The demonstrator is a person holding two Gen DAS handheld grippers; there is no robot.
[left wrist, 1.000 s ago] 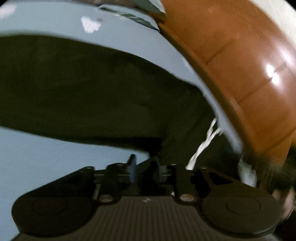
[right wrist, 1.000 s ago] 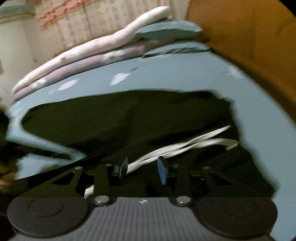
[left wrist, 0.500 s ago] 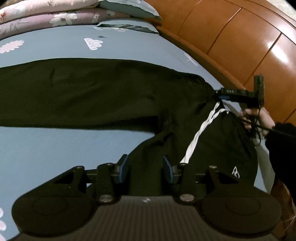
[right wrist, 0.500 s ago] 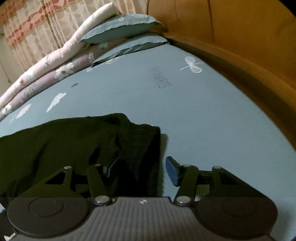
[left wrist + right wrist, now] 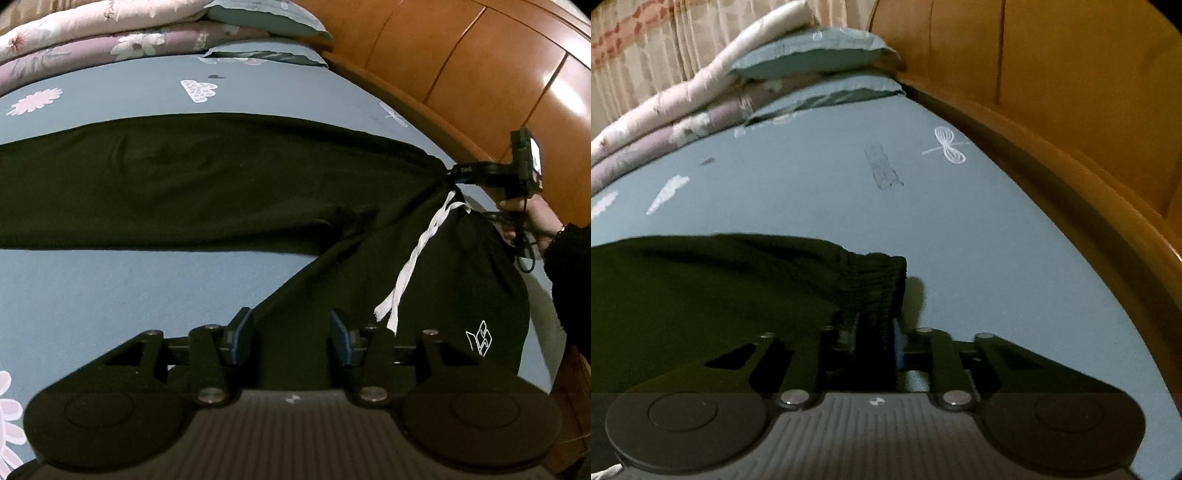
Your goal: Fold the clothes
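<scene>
Your left tool point(image 5: 291, 338) hangs parted over a leg of the black trousers point(image 5: 229, 177), pads clear of the cloth, its jaws just opened a touch further. Only this view catches the white drawstring point(image 5: 413, 266) and your right hand point(image 5: 532, 218) by the headboard point(image 5: 461, 74). The right view alone shows the grip: your right tool point(image 5: 877, 341) has just closed, pinching the ribbed waistband point(image 5: 879, 280). Half a second ago those jaws stood wide around it. The trousers lie spread across the blue bed point(image 5: 960, 229).
</scene>
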